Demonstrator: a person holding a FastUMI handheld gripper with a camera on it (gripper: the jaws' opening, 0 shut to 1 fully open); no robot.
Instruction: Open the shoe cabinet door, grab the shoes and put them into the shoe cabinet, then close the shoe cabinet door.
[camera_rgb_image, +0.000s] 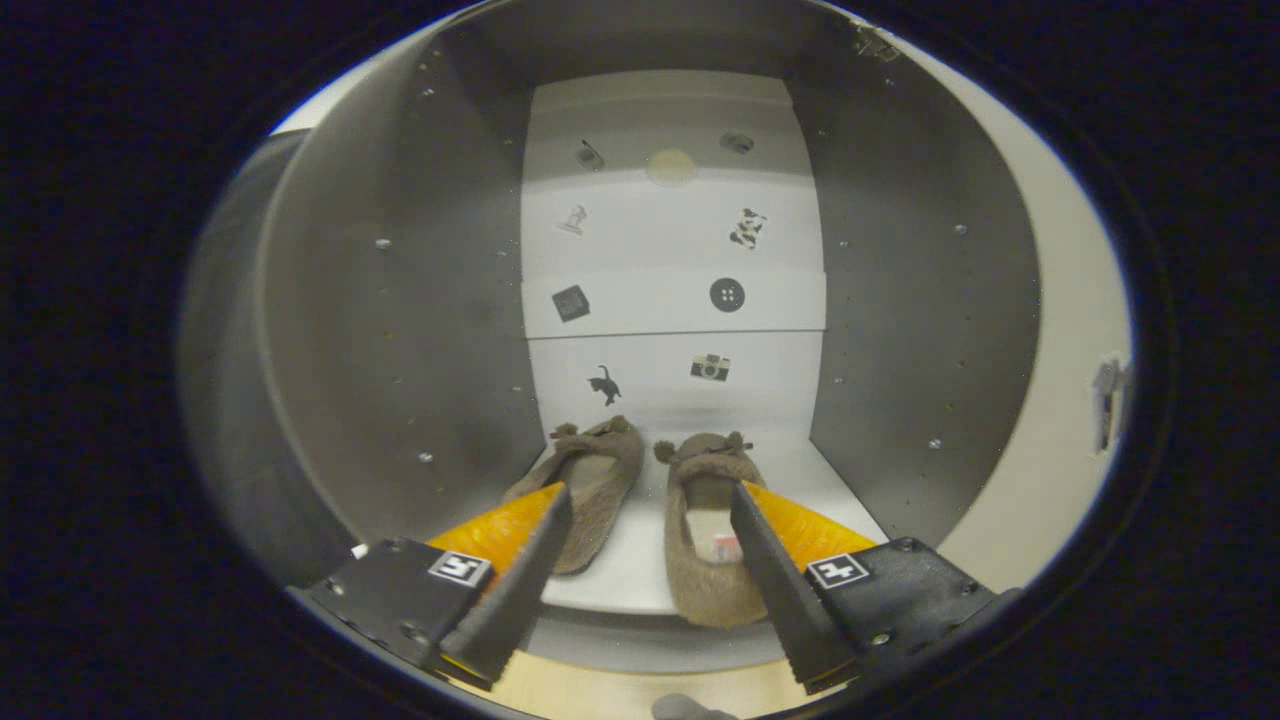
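The gripper (650, 505) is spread wide and grasps nothing. Just ahead of its fingers, two fuzzy brown slippers (700, 520) lie side by side on the white bottom shelf (625, 570) of the shoe cabinet (400, 330), toes toward the sticker-dotted back panel (670, 250). The door, probably the pale slab (1050, 400) to the right, stands open.

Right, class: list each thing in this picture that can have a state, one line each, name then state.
shoe cabinet: open, interior exposed.
left slipper: lying flat on the cabinet floor, toe inward.
right slipper: lying flat beside it, toe inward.
gripper: fingers open, holding nothing, slippers just ahead.
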